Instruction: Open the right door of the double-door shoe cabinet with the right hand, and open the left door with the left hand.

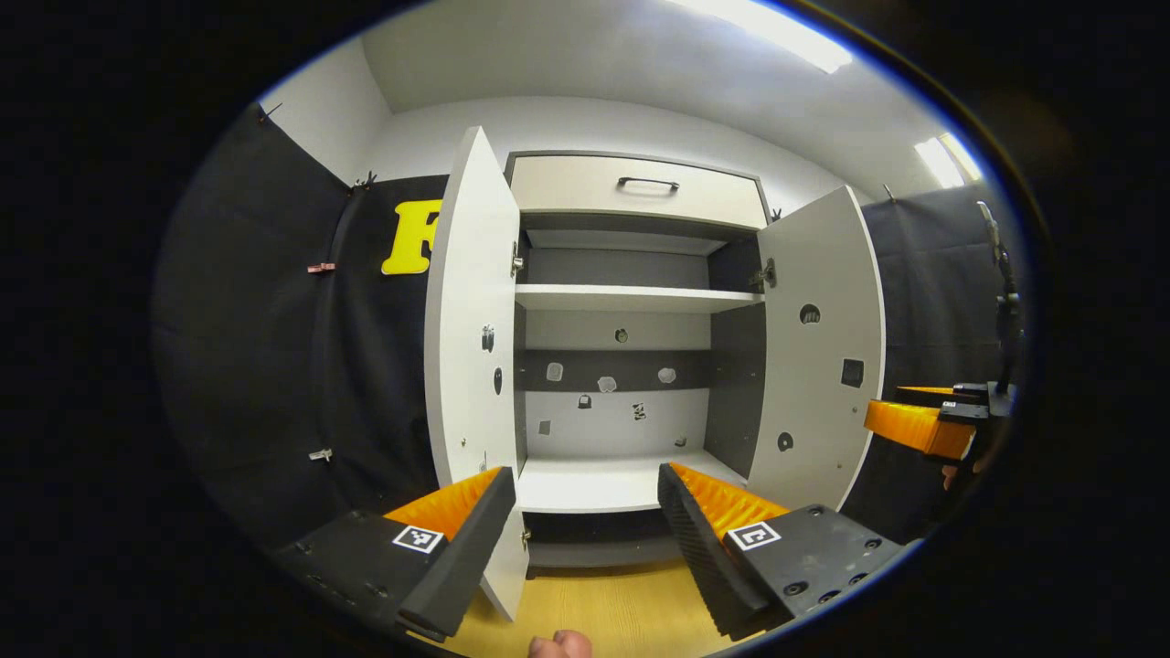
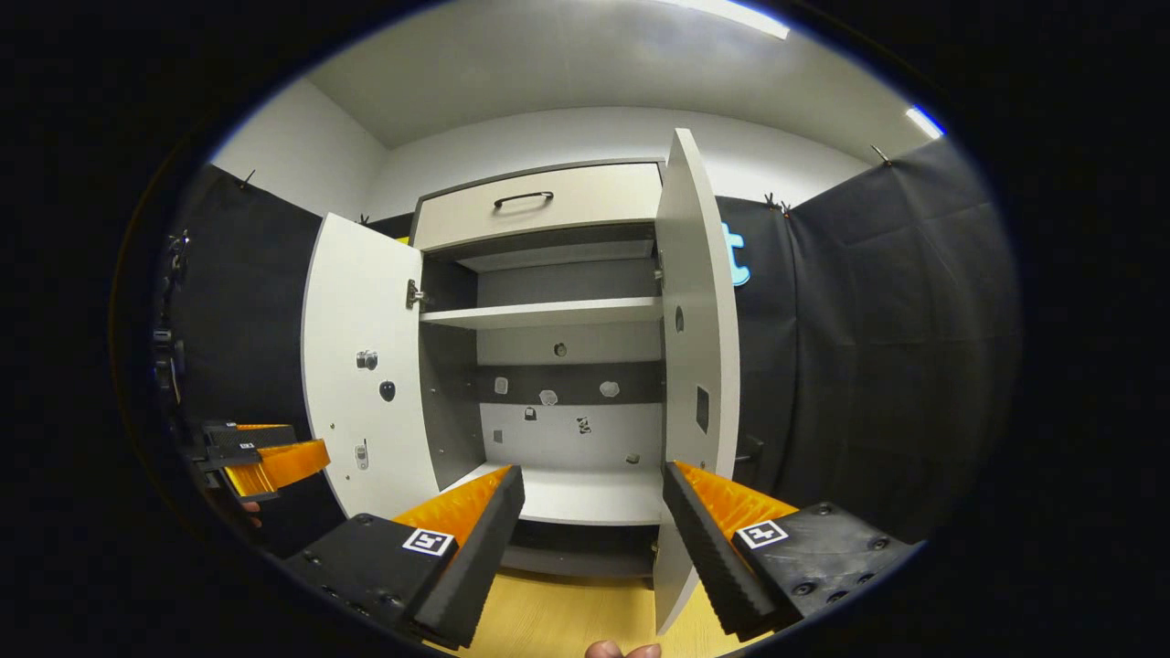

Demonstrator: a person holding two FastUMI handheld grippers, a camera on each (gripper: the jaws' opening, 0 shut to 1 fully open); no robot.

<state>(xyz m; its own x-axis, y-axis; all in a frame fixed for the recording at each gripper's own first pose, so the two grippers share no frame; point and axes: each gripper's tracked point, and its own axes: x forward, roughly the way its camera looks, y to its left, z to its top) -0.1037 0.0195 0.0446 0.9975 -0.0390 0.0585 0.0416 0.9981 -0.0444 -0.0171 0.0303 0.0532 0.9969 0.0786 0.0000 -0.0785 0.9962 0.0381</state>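
The shoe cabinet point(image 1: 631, 302) stands ahead with both doors swung wide. In the left gripper view the left door point(image 1: 471, 329) is edge-on close by and the right door point(image 1: 818, 356) angles outward. My left gripper point(image 1: 580, 530) is open in front of the bottom shelf, holding nothing. The right gripper point(image 1: 923, 425) shows farther off at the right edge. In the right gripper view the right door point(image 2: 699, 338) is edge-on and the left door point(image 2: 366, 366) angles out. My right gripper point(image 2: 594, 539) is open, nothing between its fingers. The left gripper point(image 2: 265, 457) shows at the left.
A drawer with a dark handle point(image 1: 647, 184) sits above the open compartment. White shelves point(image 1: 631, 297) cross the inside. The floor point(image 1: 603, 612) below is pale wood. Black cloth walls point(image 1: 274, 347) flank the cabinet on both sides.
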